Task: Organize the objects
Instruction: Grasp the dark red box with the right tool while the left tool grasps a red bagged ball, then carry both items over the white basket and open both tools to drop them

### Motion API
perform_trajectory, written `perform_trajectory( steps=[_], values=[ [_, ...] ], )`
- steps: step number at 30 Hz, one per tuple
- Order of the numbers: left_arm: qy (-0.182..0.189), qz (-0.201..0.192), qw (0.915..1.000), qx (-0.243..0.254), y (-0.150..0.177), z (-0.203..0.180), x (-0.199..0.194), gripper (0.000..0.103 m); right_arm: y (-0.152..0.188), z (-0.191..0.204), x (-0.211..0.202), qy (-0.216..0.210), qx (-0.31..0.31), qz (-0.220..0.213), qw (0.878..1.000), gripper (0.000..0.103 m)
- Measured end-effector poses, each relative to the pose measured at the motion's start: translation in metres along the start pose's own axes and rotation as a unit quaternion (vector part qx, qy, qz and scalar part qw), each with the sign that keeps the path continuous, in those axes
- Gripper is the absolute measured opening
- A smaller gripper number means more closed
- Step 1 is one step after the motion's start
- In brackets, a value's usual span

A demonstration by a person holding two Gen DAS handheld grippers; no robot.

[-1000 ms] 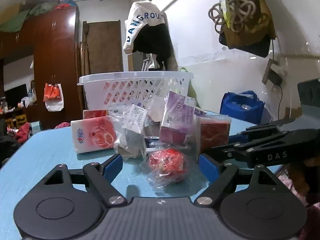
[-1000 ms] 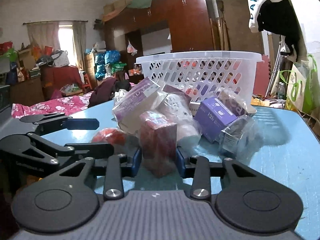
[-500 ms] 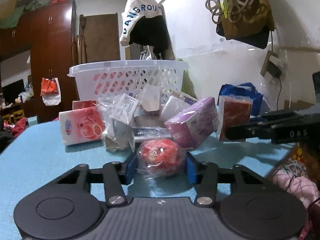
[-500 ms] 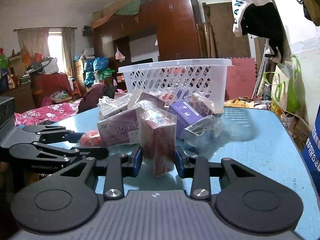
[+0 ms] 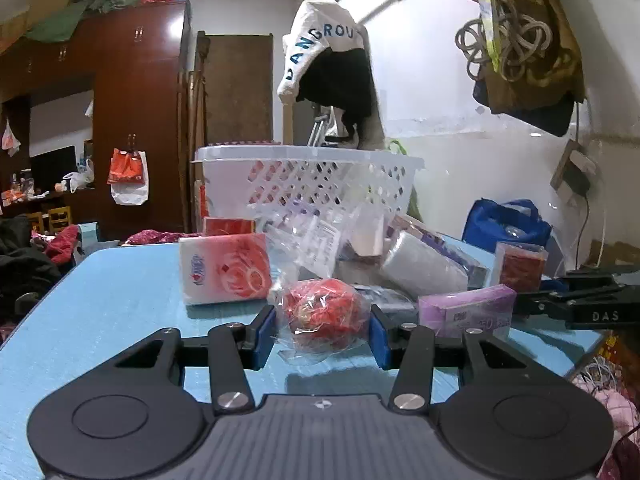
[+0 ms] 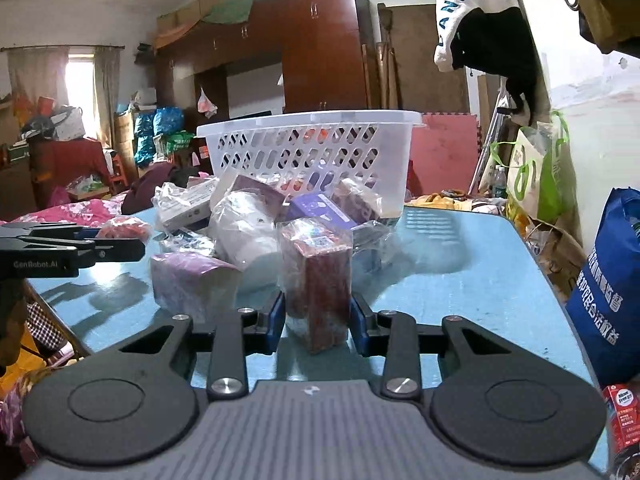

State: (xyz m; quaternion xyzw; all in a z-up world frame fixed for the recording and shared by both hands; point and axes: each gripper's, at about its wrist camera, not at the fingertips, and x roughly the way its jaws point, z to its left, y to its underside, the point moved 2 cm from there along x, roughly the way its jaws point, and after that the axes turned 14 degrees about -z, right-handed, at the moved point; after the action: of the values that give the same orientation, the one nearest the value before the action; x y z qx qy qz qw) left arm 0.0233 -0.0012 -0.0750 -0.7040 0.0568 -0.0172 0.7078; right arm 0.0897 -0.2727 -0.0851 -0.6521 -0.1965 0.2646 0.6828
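Observation:
A red ball in clear wrap [image 5: 324, 312] sits between the blue pads of my left gripper [image 5: 322, 334], which is shut on it just above the blue table [image 5: 120, 288]. My right gripper [image 6: 318, 322] is shut on an upright dark red box in plastic film [image 6: 316, 272]. That box [image 5: 520, 266] shows at the right of the left wrist view too. Behind both lies a heap of wrapped packs, and past it stands the white slotted basket [image 5: 304, 158], also seen in the right wrist view [image 6: 308, 124]. The left gripper [image 6: 80, 246] shows at the left edge there.
A pink tissue pack [image 5: 224, 268] and a purple box [image 5: 468, 308] lie by the heap, with a white roll [image 6: 244, 232] in its middle. A blue bag [image 6: 612, 288] stands off the table's right edge. Bare table [image 6: 460, 280] lies right of the heap.
My left gripper has closed on the red wrapped ball. My right gripper has drawn the dark red box out of the heap, and the purple box has tipped over flat.

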Motion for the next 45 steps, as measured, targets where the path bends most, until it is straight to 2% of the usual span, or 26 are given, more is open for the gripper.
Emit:
perform_trajectory(
  steps=[7,11,15,19,21,25,29,37,39,40,41,42,43,45],
  values=[
    [0.005,-0.007,0.9998,-0.018,-0.005,0.009,0.000,0.051,-0.008,-0.006,-0.004,-0.013,0.012,-0.015,1.000,0.037],
    [0.013,-0.020,0.9995,-0.022,-0.021,0.012,0.000,0.051,-0.029,-0.007,-0.006,-0.025,0.009,-0.040,0.999,0.037],
    [0.022,-0.044,0.9987,-0.017,-0.055,0.016,0.013,0.051,-0.066,-0.006,0.014,-0.042,-0.009,-0.060,0.997,0.037],
    [0.018,-0.054,0.9984,-0.008,-0.100,0.019,0.046,0.051,-0.107,-0.003,0.056,-0.035,-0.033,-0.071,0.996,0.037],
    [0.009,-0.042,0.9989,-0.016,-0.120,0.023,0.073,0.051,-0.124,-0.001,0.079,-0.032,-0.038,-0.075,0.996,0.037],
    [-0.012,-0.017,0.9995,-0.022,-0.146,0.026,0.128,0.051,-0.137,0.009,0.124,-0.024,-0.059,-0.047,0.997,0.037],
    [-0.039,0.029,0.9981,-0.038,-0.146,0.037,0.174,0.051,-0.135,0.009,0.156,-0.007,-0.065,-0.012,0.998,0.037],
    [-0.064,0.039,0.9959,-0.051,-0.141,0.050,0.193,0.052,-0.132,0.008,0.161,-0.007,-0.071,0.003,0.997,0.037],
    [-0.070,0.036,0.9954,-0.054,-0.143,0.054,0.197,0.059,-0.133,0.010,0.162,-0.004,-0.076,0.001,0.997,0.038],
    [-0.069,0.039,0.9955,-0.051,-0.144,0.055,0.200,0.074,-0.134,0.011,0.164,-0.005,-0.078,-0.001,0.997,0.047],
    [-0.067,0.040,0.9960,-0.043,-0.141,0.053,0.201,0.083,-0.135,0.010,0.167,-0.010,-0.078,0.003,0.997,0.056],
    [-0.069,0.039,0.9963,-0.032,-0.141,0.052,0.202,0.083,-0.138,0.009,0.169,-0.011,-0.077,0.006,0.997,0.072],
    [-0.078,0.030,0.9963,-0.022,-0.140,0.051,0.198,0.083,-0.138,0.008,0.168,-0.004,-0.077,0.003,0.997,0.082],
    [-0.078,0.015,0.9965,-0.025,-0.140,0.053,0.185,0.083,-0.137,0.007,0.158,0.006,-0.080,-0.007,0.997,0.088]
  ],
)
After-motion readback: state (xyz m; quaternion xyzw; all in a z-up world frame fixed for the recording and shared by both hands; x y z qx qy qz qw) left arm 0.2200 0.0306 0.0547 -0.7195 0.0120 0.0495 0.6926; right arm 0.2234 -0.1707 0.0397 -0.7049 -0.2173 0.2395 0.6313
